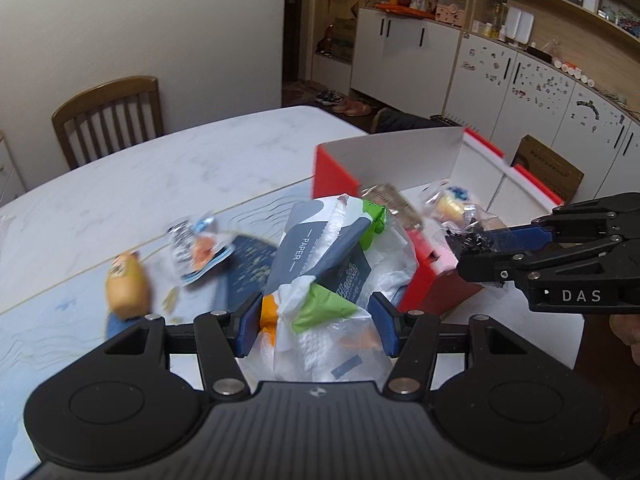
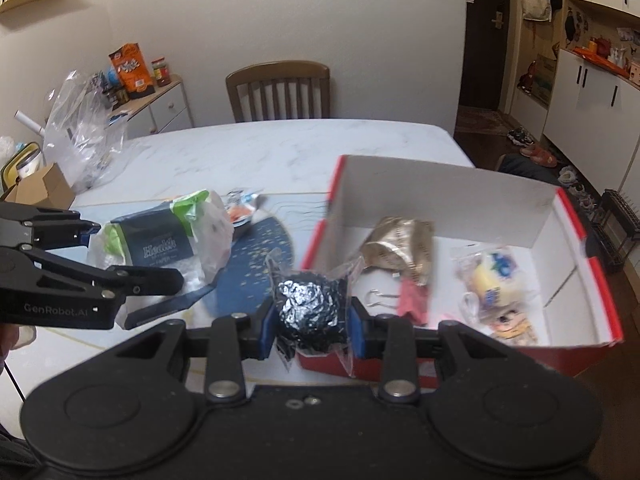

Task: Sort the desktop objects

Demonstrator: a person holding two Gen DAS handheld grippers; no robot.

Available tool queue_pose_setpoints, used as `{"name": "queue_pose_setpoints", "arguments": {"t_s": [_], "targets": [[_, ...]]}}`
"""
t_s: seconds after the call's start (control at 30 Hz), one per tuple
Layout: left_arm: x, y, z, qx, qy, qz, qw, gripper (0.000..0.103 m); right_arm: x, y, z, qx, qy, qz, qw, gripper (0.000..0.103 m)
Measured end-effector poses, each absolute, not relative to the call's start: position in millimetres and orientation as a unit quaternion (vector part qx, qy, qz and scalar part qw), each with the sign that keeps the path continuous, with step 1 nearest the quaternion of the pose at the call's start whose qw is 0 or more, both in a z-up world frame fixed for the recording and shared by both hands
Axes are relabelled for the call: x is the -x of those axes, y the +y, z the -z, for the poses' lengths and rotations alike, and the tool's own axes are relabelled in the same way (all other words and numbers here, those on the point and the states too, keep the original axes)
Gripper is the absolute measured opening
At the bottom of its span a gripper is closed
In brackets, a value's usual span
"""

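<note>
I am carrying the tissue pack [image 1: 316,276] clamped in my left hand-held gripper [image 1: 316,320] and the bagged scourer [image 2: 310,306] clamped in my right hand-held gripper [image 2: 312,326], aiming both well inside the red box [image 2: 440,184] on the right before I let go.

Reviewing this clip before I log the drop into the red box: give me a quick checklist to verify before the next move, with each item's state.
1. Left gripper clamped on the tissue pack: ok.
2. Right gripper clamped on the bagged foil ball: ok.
3. Red box open, with free floor space inside: ok.
4. Foil ball already over the box: not ok, it is at the near left corner.
5. Grippers apart from each other: ok.
6. Snack packets left on the table: not ok, unsorted.
</note>
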State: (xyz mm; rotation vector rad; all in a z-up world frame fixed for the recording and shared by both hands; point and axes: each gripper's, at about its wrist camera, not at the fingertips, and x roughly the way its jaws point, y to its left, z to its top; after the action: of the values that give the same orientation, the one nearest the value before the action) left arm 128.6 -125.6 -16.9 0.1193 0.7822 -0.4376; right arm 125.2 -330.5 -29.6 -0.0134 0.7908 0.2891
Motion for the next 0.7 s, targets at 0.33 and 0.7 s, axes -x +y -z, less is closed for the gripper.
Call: {"name": "queue_pose_setpoints", "arguments": {"t_s": [0.33,0.7], "targets": [[-138.0,-180.3,10.2,-0.075,0.368,0.227,0.899,0.056,-132.7,-385.1,27.0,-0.009,0.375,-0.125,0.918,0.035],[-152.2,-230.5,4.5,-0.104,0.354,0.242,0.897,0.057,-142.6,-430.8,27.6,-0.006,0.374,-0.098,0.922,0.035]]}}
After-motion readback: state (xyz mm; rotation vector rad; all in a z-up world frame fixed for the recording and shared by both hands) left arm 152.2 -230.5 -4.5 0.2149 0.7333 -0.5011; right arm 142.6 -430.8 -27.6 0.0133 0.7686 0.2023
